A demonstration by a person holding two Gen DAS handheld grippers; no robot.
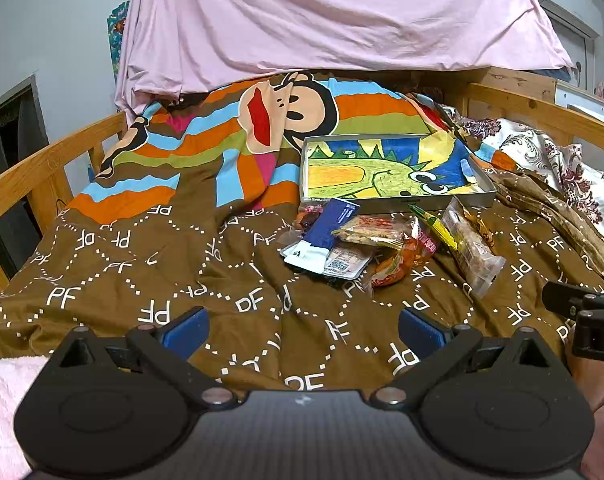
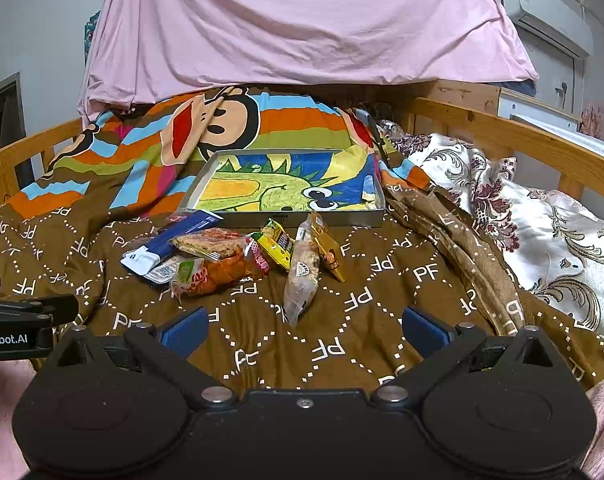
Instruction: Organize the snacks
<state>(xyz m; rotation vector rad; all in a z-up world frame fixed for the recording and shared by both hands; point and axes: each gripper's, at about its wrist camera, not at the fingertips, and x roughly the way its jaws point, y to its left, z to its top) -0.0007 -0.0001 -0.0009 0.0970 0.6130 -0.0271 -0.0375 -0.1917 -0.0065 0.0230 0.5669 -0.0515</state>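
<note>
**Snacks heaped on the bed, tray bare, both tools idle**

The bed is covered by a brown quilt (image 1: pixel 141 264) printed with white letters and dotted diamonds. A wooden rail (image 1: pixel 41 168) runs along each long side.

A shallow grey tray (image 2: pixel 302 217) lies on the quilt toward the head end of the bed. Its floor carries a bright dinosaur drawing. No snack lies in it.

The snacks sit in a loose heap on the quilt, just in front of the tray's near rim. Noted in the heap:
- a blue and white packet (image 1: pixel 326 236), lying on top at the left side;
- a flat cracker pack (image 2: pixel 207 242), resting across an orange bag (image 2: pixel 217 274);
- a yellow packet (image 2: pixel 279 242), to the right of these;
- a long clear-wrapped bar (image 2: pixel 302 272), pointing toward the foot of the bed;
- a brown sachet (image 2: pixel 329 248), touching the bar on its right.

Something dark lies under the blue and white packet; it cannot be identified from here.

The left gripper (image 1: pixel 304 332) is held low over the quilt at the foot end, jaws spread wide, nothing between them. The right gripper (image 2: pixel 304 332) is alongside it, likewise spread and holding nothing. Both are well apart from the heap.

A floral cover (image 2: pixel 542 232) is bunched along the right edge of the bed. A pink sheet (image 1: pixel 334 16) hangs over the head end.
</note>
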